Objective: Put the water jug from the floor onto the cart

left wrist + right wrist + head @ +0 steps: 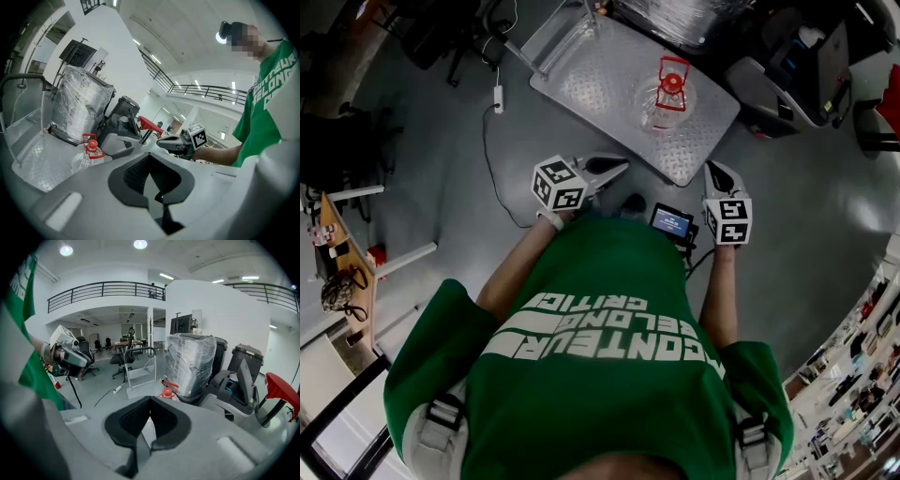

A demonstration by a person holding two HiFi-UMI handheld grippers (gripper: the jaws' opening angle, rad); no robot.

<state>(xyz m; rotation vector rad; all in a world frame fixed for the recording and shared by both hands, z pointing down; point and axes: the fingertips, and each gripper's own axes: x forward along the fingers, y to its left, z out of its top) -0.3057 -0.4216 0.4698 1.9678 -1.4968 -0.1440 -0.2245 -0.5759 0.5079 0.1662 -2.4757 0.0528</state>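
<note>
The jug is seen upright on the cart, well apart from both claws. The left claw and right claw are held together, empty, near the body. The placing is judged done. The claws are best held clear, so that the jug is not nudged toward the deck's edge.

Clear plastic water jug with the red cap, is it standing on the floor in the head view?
No, the clear plastic water jug stands upright on the deck of the grey metal cart.
</note>
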